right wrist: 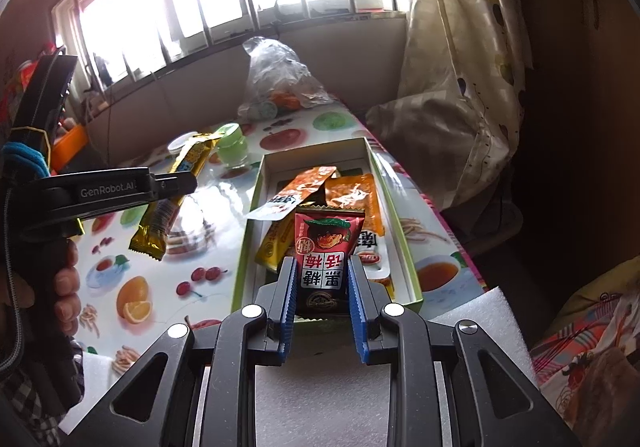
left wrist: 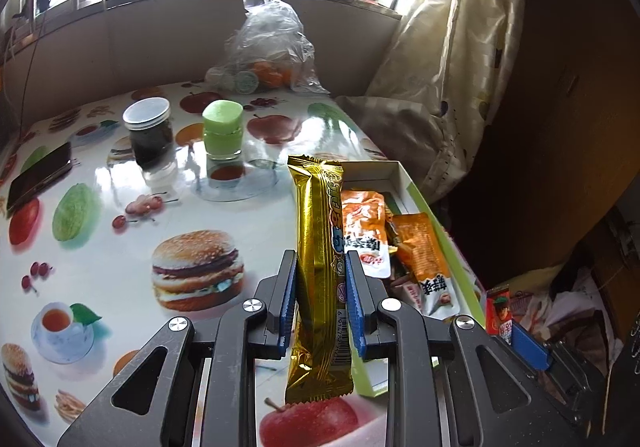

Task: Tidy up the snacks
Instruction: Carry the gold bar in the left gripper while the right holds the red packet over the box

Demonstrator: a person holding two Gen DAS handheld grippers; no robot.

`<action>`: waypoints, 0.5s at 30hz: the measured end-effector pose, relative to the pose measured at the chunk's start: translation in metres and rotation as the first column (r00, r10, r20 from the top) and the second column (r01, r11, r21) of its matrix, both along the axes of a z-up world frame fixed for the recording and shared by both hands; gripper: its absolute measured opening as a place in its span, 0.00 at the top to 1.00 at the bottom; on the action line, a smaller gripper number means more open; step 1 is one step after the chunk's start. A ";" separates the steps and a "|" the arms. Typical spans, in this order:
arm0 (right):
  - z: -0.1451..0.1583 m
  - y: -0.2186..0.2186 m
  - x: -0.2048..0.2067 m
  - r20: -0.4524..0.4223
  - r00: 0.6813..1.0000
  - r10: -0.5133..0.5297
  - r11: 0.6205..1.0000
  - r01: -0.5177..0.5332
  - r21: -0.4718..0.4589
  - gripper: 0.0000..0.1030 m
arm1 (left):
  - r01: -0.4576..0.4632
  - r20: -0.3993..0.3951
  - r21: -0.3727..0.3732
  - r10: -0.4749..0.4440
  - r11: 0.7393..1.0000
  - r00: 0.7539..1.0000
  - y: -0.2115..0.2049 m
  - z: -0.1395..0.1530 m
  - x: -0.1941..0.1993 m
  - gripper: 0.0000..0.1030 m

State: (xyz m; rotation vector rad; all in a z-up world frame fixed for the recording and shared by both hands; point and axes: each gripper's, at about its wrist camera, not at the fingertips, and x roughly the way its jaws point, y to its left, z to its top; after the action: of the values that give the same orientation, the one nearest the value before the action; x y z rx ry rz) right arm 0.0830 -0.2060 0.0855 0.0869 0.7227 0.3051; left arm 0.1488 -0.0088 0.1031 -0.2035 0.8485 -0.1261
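Clamped in the left hand-held gripper (left wrist: 321, 279), a gold snack bar (left wrist: 318, 279) stands with its long axis running six to twelve o'clock, lifted off the table (left wrist: 120, 247) for the open box (left wrist: 416, 199) at two o'clock.

Right view: the right hand-held gripper (right wrist: 322, 279) pinches a red plum packet (right wrist: 326, 263) upright, top toward twelve, directly over the box (right wrist: 250, 231), likely about to drop it in.

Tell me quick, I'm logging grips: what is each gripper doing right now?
Left gripper: closed on the gold snack bar.
Right gripper: closed on the red snack packet, above the box.
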 end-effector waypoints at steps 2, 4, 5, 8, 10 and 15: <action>0.000 -0.002 0.004 0.000 1.000 -0.006 1.000 0.006 0.002 0.78 | 0.011 0.000 0.000 -0.011 1.000 1.000 -0.004 0.000 0.004 0.77; 0.000 -0.003 0.008 0.000 1.000 -0.011 1.000 0.011 0.003 0.78 | 0.022 0.000 0.003 -0.022 1.000 1.000 -0.008 0.001 0.009 0.77; 0.000 -0.003 0.010 0.000 1.000 -0.013 1.000 0.013 0.004 0.78 | 0.027 -0.001 0.002 -0.027 1.000 1.000 -0.010 0.001 0.012 0.77; 0.000 -0.004 0.016 -0.004 1.000 -0.015 1.000 0.015 0.006 0.78 | 0.039 -0.004 -0.004 -0.039 0.999 0.999 -0.013 0.000 0.018 0.77; -0.001 -0.004 0.021 -0.006 1.000 -0.014 1.000 0.014 0.005 0.78 | 0.042 -0.010 -0.004 -0.042 0.999 0.999 -0.015 -0.001 0.024 0.77; -0.002 -0.002 0.031 -0.013 1.000 -0.015 1.000 0.015 0.003 0.78 | 0.054 -0.015 -0.007 -0.054 0.998 0.998 -0.018 -0.004 0.035 0.77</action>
State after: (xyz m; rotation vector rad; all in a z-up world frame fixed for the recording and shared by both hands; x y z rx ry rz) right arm 0.1137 -0.2080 0.0830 0.0978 0.7337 0.2913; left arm 0.1836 -0.0271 0.0987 -0.1882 0.8688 -0.1787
